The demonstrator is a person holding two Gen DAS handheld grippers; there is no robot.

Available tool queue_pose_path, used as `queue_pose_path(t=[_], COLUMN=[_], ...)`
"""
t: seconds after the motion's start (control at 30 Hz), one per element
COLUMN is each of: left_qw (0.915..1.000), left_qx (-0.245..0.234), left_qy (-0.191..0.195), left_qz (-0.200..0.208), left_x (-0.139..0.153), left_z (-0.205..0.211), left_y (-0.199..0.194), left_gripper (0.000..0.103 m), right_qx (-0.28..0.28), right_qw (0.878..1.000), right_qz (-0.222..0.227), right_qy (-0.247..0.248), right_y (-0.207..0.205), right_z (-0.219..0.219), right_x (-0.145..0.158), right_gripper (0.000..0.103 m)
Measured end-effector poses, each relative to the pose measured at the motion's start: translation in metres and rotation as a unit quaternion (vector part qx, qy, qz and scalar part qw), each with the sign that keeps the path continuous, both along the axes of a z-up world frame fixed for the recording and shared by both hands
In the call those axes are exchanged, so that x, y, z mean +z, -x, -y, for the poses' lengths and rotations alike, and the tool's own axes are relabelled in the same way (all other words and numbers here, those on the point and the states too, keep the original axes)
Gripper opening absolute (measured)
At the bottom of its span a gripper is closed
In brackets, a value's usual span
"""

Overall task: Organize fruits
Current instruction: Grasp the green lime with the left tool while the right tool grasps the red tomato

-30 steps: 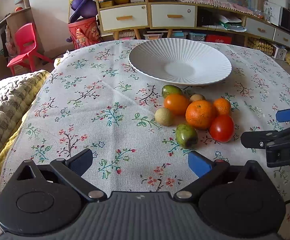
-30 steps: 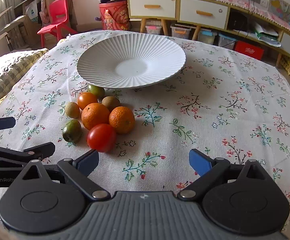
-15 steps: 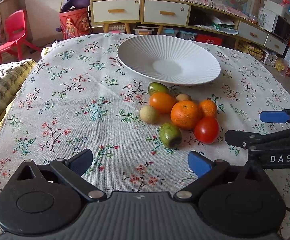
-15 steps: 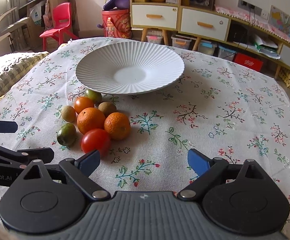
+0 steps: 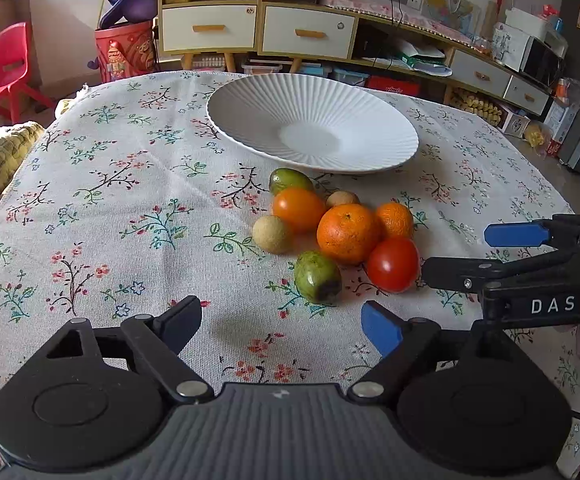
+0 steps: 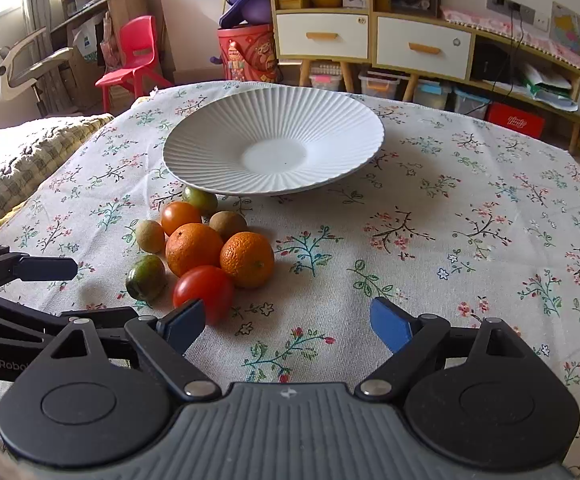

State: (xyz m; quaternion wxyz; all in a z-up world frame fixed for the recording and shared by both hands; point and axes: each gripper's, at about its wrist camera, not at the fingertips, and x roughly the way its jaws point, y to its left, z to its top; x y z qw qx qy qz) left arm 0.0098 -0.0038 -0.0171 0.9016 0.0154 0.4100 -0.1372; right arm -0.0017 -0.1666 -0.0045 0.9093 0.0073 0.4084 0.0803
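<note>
A white ribbed plate (image 5: 249, 112) (image 6: 209, 152) stands empty on the floral tablecloth. In front of it lies a cluster of fruit: a big orange (image 5: 348, 234) (image 6: 193, 249), a smaller orange (image 5: 396, 220) (image 6: 247, 259), a red tomato (image 5: 393, 264) (image 6: 203, 290), an orange tomato (image 5: 298, 209) (image 6: 179, 216), two green fruits (image 5: 317, 277) (image 6: 145, 278), and small brown ones (image 5: 271, 234). My left gripper (image 5: 279, 326) is open and empty, just short of the near green fruit. My right gripper (image 6: 287, 322) is open and empty, its left fingertip beside the red tomato.
The tablecloth (image 5: 129, 200) covers the whole table. A woven yellow cushion (image 6: 17, 160) lies off the left edge. Behind the table stand a cabinet with drawers (image 5: 257, 28), a red bucket (image 5: 125, 54) and a red chair (image 6: 133, 56).
Both grippers have moved forward toward the fruit cluster, which now looks larger and nearer. Both stay open. No fruit has moved.
</note>
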Motion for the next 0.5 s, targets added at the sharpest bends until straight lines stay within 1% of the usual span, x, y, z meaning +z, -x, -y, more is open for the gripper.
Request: queue_pose_path(t=[0.37, 0.5], left_qw=[0.9998, 0.9995], left_qx=[-0.005, -0.011], left_qy=[0.009, 0.015], left_qz=[0.019, 0.024], left_x=[0.0008, 0.0006], left_z=[-0.0006, 0.0011], left_y=[0.0014, 0.0008], left_gripper=[0.071, 0.065], right_qx=[0.005, 0.008], right_qw=[1.000, 1.000], right_qz=[0.003, -0.002], right_qy=[-0.004, -0.004], right_y=[-0.0009, -0.0013], right_z=[-0.0009, -0.0012], right_x=[0.0009, -0.0009], right_gripper=[0.085, 0.082])
